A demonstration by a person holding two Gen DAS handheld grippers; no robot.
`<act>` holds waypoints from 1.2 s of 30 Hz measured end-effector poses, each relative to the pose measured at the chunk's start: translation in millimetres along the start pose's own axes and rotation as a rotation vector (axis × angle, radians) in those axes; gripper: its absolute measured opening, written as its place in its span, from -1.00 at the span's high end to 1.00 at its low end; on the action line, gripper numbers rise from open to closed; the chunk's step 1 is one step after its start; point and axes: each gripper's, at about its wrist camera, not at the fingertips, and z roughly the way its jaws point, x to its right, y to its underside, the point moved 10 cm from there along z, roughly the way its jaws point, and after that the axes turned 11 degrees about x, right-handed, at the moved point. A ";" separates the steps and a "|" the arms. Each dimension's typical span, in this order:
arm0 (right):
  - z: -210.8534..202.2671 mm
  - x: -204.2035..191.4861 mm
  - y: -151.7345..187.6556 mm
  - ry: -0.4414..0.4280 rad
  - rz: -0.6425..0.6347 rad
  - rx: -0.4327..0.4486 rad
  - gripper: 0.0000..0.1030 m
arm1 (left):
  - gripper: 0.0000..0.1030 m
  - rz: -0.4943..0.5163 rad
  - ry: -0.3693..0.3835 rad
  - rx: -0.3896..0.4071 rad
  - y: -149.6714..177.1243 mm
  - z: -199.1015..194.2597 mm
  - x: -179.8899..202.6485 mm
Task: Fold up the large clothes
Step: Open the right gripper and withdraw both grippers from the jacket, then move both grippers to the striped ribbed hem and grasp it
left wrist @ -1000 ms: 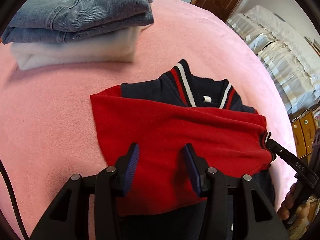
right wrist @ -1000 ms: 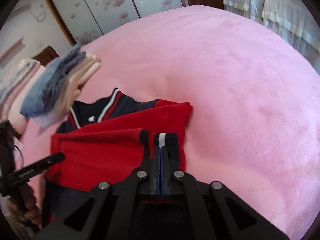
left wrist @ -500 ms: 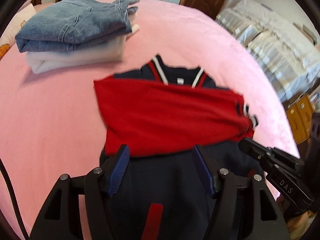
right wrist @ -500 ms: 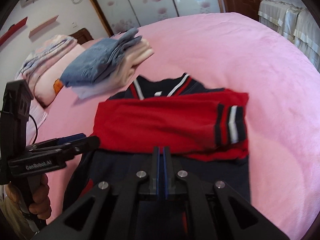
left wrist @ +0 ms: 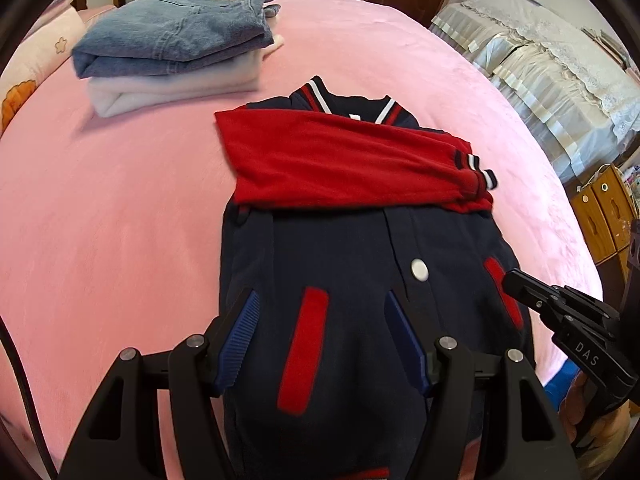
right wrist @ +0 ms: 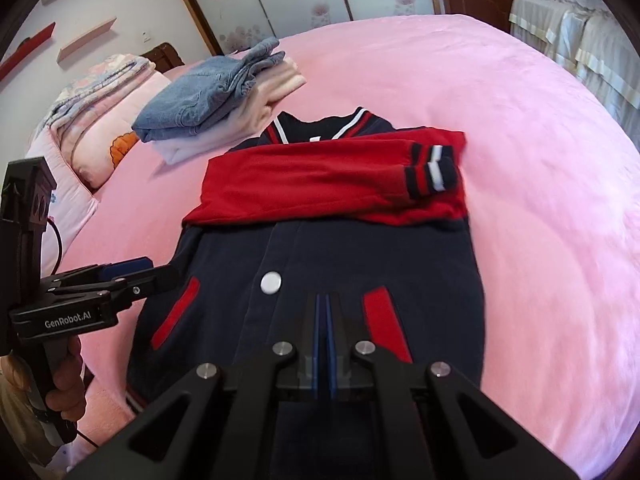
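Observation:
A navy varsity jacket [left wrist: 344, 264] with red sleeves lies flat on the pink bed, collar away from me; it also shows in the right wrist view [right wrist: 332, 248]. Both red sleeves [left wrist: 336, 160] are folded across its chest, and the striped cuff [right wrist: 432, 172] lies at the right. My left gripper [left wrist: 324, 332] is open and empty, hovering over the jacket's lower front. My right gripper [right wrist: 322, 320] is shut with nothing between its pads, above the lower hem near the white snap button [right wrist: 270, 282].
A stack of folded jeans [left wrist: 176, 36] on a pale folded garment [left wrist: 172, 88] sits at the far left of the pink bed [left wrist: 100, 208]. Pillows [right wrist: 100, 120] lie at the head. Covered furniture [left wrist: 540, 60] stands right of the bed.
The right gripper let go of the sleeve cuff, which now lies folded across the chest. Both grippers pulled back toward the jacket's hem. The left gripper stayed open.

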 end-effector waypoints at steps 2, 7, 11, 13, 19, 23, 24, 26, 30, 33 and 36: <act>-13.1 -0.7 3.0 0.001 0.008 0.011 0.94 | -0.24 -0.003 -0.002 0.009 3.7 -12.4 2.6; -46.8 -6.6 6.7 -0.005 0.007 0.043 0.93 | -0.24 0.006 -0.009 0.048 8.2 -44.8 7.5; -67.6 -11.4 7.3 -0.007 -0.001 0.071 0.93 | -0.24 0.011 -0.015 0.086 12.2 -72.0 10.7; -77.1 -14.1 7.3 -0.011 -0.006 0.085 0.93 | -0.24 0.019 -0.019 0.100 14.9 -82.3 12.8; -102.1 -17.7 7.7 -0.001 -0.025 0.126 0.93 | -0.24 0.036 -0.028 0.130 23.4 -102.6 17.0; -107.9 -17.8 12.0 0.003 -0.032 0.121 0.93 | -0.25 0.039 -0.033 0.125 31.0 -106.9 15.7; -108.0 -17.6 14.0 0.005 -0.035 0.112 0.92 | -0.25 0.039 -0.037 0.121 33.3 -106.5 13.8; -108.6 -14.4 19.1 0.021 -0.044 0.099 0.43 | -0.30 0.036 -0.046 0.106 39.7 -103.5 7.7; -110.0 2.0 36.4 0.051 -0.040 0.083 -0.03 | -0.34 0.018 -0.069 0.054 58.9 -89.6 -10.5; -103.3 21.6 58.0 0.068 -0.022 0.022 -0.03 | -0.34 -0.015 -0.073 0.001 77.9 -74.3 -26.7; -97.5 43.7 79.7 0.082 0.007 -0.034 -0.03 | -0.34 -0.056 -0.064 -0.047 95.7 -59.6 -40.7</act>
